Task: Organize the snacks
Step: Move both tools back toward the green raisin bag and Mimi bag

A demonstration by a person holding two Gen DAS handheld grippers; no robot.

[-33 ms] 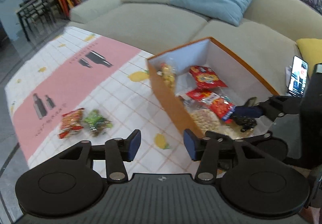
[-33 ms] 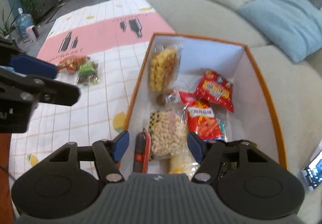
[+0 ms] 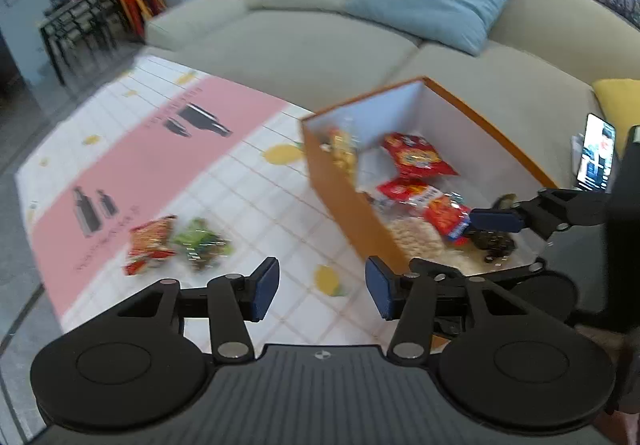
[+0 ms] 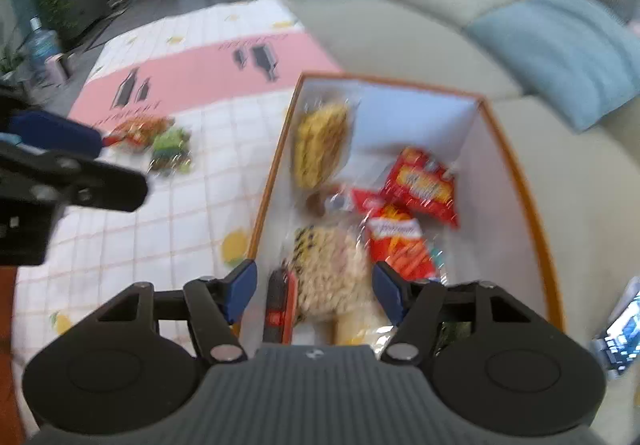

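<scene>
Closest in, the left gripper (image 3: 322,293) hangs over the checked tablecloth (image 3: 248,205), its jaws having just been opening; the pads stand apart with nothing between them. The right gripper (image 4: 312,291) hovers inside the near end of the orange box (image 4: 272,181), its jaws also having just been opening, apart and empty, with a bag of pale puffs (image 4: 332,277) lying loose below the gap. That suggests both hands have let go and are free for the next pick. Farther out, at ten o'clock from the left gripper, a red packet (image 3: 150,243) and a green packet (image 3: 200,243) lie touching on the cloth, not yet boxed. Beyond stands the sofa (image 3: 304,45).
</scene>
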